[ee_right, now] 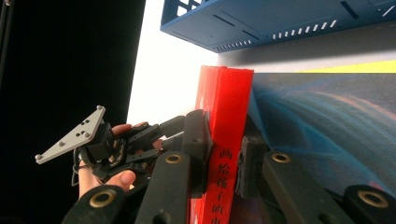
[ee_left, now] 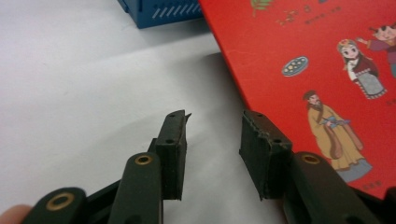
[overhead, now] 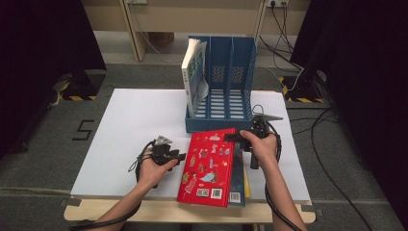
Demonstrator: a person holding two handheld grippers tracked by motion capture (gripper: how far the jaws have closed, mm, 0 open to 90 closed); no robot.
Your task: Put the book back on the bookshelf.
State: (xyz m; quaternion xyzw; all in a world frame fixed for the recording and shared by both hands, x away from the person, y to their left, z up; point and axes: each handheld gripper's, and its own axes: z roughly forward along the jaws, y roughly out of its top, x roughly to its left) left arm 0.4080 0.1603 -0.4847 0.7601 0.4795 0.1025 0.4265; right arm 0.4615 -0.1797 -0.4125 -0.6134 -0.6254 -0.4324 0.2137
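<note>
Red book: near edge of the white surface, lying on a darker book, in front of the blue file rack. Rack's left slot holds a leaning book. Right gripper: clamped on the red book's spine at its far right corner. Left gripper: half open, empty, just beside the book's left edge, not touching. Handling note: keep the spine grip firm, support the left edge, raise the book upright for a free slot.

The red book has a glossy cover; the blue file rack looks plastic; the white tabletop is matt.
</note>
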